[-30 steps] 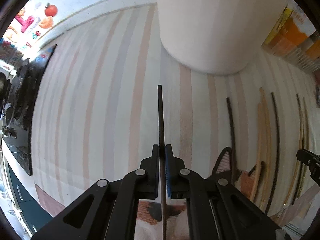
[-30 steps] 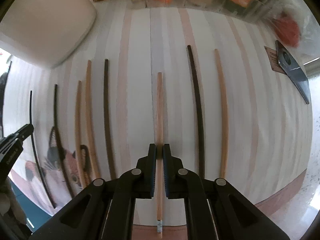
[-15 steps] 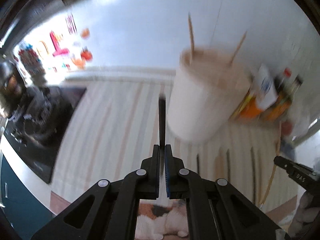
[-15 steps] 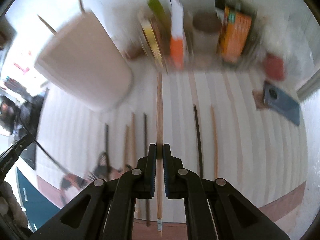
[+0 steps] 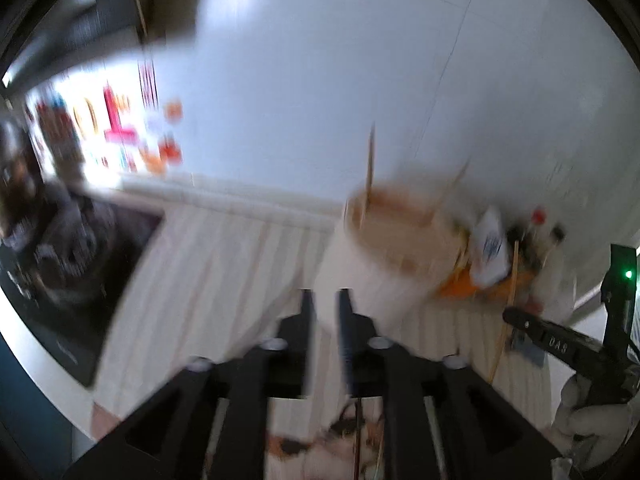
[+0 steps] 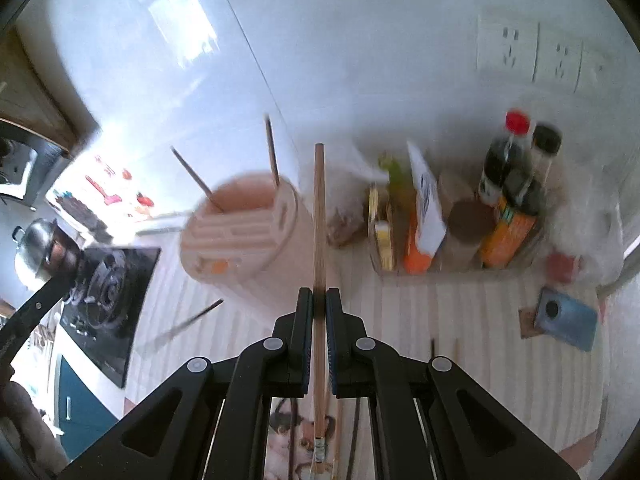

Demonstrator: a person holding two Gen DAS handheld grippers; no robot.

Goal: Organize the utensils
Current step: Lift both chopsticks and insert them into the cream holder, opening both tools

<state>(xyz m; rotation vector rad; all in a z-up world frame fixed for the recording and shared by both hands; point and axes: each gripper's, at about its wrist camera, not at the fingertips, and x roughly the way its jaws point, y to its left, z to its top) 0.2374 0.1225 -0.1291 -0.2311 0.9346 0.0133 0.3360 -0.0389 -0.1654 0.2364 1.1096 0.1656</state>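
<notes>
My right gripper (image 6: pixel 319 307) is shut on a light wooden chopstick (image 6: pixel 319 216) and holds it up in the air, pointing at the wall. The pale utensil holder (image 6: pixel 244 236) stands to its left with two chopsticks in it. A dark chopstick (image 6: pixel 188 324) shows blurred in the air below the holder. My left gripper (image 5: pixel 324 312) is raised in front of the holder (image 5: pixel 396 248); its jaws stand slightly apart with nothing between them. The view is blurred. Several chopsticks (image 6: pixel 352 432) lie on the striped mat (image 6: pixel 480 320).
A tray of bottles and boxes (image 6: pixel 460 224) stands at the back right against the wall. A blue phone (image 6: pixel 566 318) lies at the right. A black stove (image 6: pixel 104 292) with a pot (image 6: pixel 36 244) is at the left.
Both grippers rose from the mat and tilted up toward the holder. The dark chopstick that my left gripper held is no longer between its jaws, which have parted.
</notes>
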